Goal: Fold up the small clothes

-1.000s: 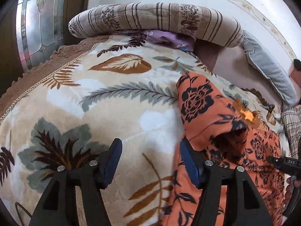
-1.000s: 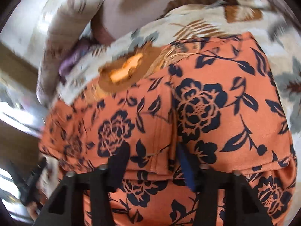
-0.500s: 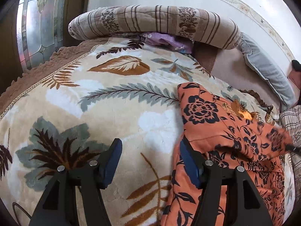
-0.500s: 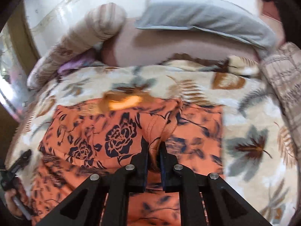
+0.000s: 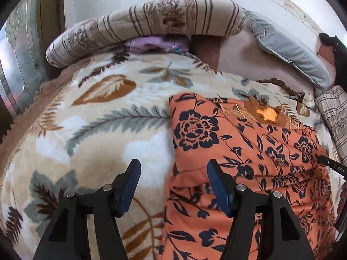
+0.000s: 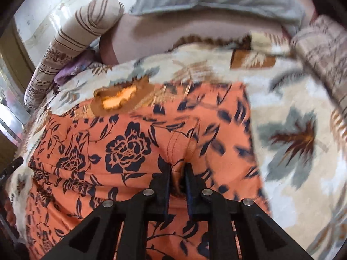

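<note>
An orange garment with dark navy flowers (image 5: 249, 151) lies on a leaf-patterned blanket (image 5: 97, 130), with one layer folded over another. My left gripper (image 5: 173, 186) is open and empty, low over the garment's left edge, its right finger over the cloth. My right gripper (image 6: 177, 173) is shut on a pinched seam of the orange garment (image 6: 121, 151), near the cloth's middle, close to the blanket. Part of the right gripper shows at the right edge of the left wrist view (image 5: 334, 168).
A striped bolster (image 5: 151, 23) and a grey pillow (image 5: 288, 45) lie along the white wall at the head of the bed. A purple cloth (image 5: 156, 44) sits under the bolster. A checked cushion (image 5: 334, 112) is at the right. The blanket's brown edge (image 5: 28, 112) runs along the left.
My right gripper shut on the garment's seam and carried the raised cloth over and down, so the lifted fold now lies flatter. My left gripper stayed open and drew slightly nearer.
</note>
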Demonstrator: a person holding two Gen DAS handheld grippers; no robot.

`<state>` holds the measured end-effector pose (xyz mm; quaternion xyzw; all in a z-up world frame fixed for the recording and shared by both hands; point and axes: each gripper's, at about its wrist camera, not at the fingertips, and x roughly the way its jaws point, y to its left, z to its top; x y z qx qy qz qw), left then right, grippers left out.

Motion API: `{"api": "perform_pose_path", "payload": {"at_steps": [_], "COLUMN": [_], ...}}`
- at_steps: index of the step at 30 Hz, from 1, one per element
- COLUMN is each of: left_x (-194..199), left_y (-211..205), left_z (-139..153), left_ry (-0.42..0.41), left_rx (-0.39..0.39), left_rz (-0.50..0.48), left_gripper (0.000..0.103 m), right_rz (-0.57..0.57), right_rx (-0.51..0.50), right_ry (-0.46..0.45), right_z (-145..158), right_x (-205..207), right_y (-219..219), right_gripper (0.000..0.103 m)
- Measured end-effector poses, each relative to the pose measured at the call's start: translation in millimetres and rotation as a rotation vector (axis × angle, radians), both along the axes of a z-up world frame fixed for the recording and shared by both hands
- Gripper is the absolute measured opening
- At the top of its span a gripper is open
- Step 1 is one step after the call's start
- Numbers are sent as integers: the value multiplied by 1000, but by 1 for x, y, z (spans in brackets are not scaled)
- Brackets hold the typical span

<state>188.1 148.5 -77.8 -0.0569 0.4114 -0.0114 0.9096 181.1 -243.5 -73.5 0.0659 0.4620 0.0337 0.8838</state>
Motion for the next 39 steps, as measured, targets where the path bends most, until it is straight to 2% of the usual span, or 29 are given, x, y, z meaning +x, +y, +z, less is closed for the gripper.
{"api": "perform_pose_path", "payload": {"at_steps": [3, 5, 8, 9, 10, 11, 12, 13, 14, 15, 16, 17, 20, 23, 24, 25, 26, 28, 30, 31, 32, 34, 36, 39], "left_x": [5, 11, 31, 39, 48, 55, 56, 54, 52, 51, 50, 50, 50, 51, 50, 49, 49, 49, 51, 51, 52, 51, 47, 46], "left_y": [12, 13, 0, -6, -13, -17, -18, -18, -18, -19, -20, -20, -19, -19, -20, -20, -20, -18, -15, -14, -13, -10, -6, 0], "left_z": [1, 5, 0, -8, -21, -33, -40, -44, -43, -43, -43, -43, -44, -44, -44, -44, -45, -45, -47, -47, -47, -43, -31, -6], "left_ry": [21, 21, 71, 104, 159, 201, 218, 196, 184, 181, 179, 181, 183, 179, 178, 177, 176, 174, 173, 174, 177, 182, 158, 84], "left_rx": [-61, -62, -12, 27, 102, 156, 177, 187, 195, 201, 207, 211, 212, 215, 215, 215, 215, 215, 215, 210, 199, 181, 154, 79], "left_rz": [51, 66, 23, 18, 13, 7, 6, 11, 9, 5, 2, -1, -3, 7, 8, 7, 2, -4, 4, 7, 11, 10, 13, 26], "left_gripper": [64, 64, 64, 64, 64, 64, 66, 68, 68, 68, 68, 68, 69, 70, 70, 70, 70, 74, 77, 77, 77, 75, 75, 75], "right_rz": [-10, -13, -2, 0, -1, -4, -9, -13, -18, -29, -44, -54, -62, -87, -82, -79, -80, -74, -28, -5, 5, -47, -93, -138], "right_rx": [-43, -24, -20, -5, 12, 30, 54, 79, 104, 131, 170, 217, 350, 468, 505, 488, 441, 312, 63, -61, -113, -132, -85, -80], "right_ry": [12, 45, 56, 59, 67, 76, 79, 74, 65, 53, 26, -3, -3, 68, 94, 106, 106, 37, -51, -56, -19, 90, 59, -44], "right_z": [-5, -17, -26, -26, -26, -25, -23, -21, -17, -13, -9, -4, -4, -22, -28, -29, -26, -5, 13, 9, -2, -26, -21, 5], "right_x": [-2, -4, -7, -6, -6, -5, -5, -5, -6, -7, -8, -8, 10, 42, 53, 61, 64, 60, 52, 53, 56, 62, 54, 37], "right_y": [-6, -8, -8, -11, -13, -16, -21, -25, -28, -32, -37, -42, -48, -52, -52, -49, -45, -34, -7, 5, 9, 2, -7, -11], "right_gripper": [13, 13, 15, 15, 15, 20, 26, 30, 45, 73, 81, 82, 82, 80, 69, 48, 7, 7, 7, 11, 12, 13, 24, 26]}}
